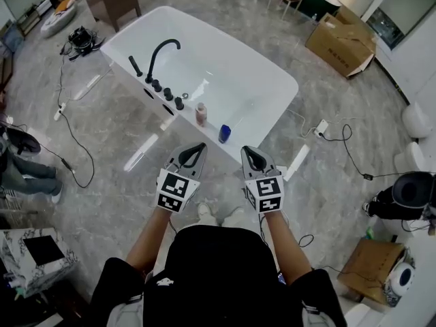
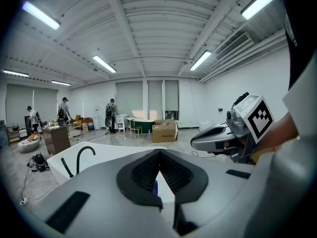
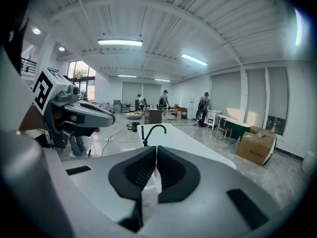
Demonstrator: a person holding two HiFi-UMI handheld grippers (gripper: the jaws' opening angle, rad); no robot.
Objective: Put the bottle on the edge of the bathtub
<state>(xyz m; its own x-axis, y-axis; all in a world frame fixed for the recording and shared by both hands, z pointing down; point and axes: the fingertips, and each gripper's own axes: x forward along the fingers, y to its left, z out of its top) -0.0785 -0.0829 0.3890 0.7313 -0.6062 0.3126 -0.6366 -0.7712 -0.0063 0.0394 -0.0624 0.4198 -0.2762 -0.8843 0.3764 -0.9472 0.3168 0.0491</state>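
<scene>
White bathtub [image 1: 231, 80]: sits diagonally on the grey floor [image 1: 102, 125]. Its near long edge faces the person.

Cardboard box [image 1: 340, 43]: on the floor beyond the far end of the tub, well apart from it.

Left gripper [image 1: 198, 147]: held over the floor on the near side of the tub, short of the edge. Its own view shows the jaw tips meeting with nothing clamped. A narrow gap below the tips shows only the tub and a sliver of blue behind.

Right gripper [image 1: 249, 150]: level with the left one and just beside it, also over the floor. Jaws pressed together along their length, nothing between them.

Black faucet [image 1: 158, 52]: mounted on the near edge and arching over the basin. A row of black knobs [image 1: 168, 94] runs along the same edge.

Bottle [image 1: 201, 114]: pinkish-brown, standing on the near edge of the bathtub, just past the last knob. Long axis vertical, cap pointing up, base flat on the rim. No gripper touches it; both are well apart from it.

Blue container [image 1: 225, 133]: small and upright on the same edge, near the bottle on the side away from the knobs. Its type cannot be determined.
</scene>
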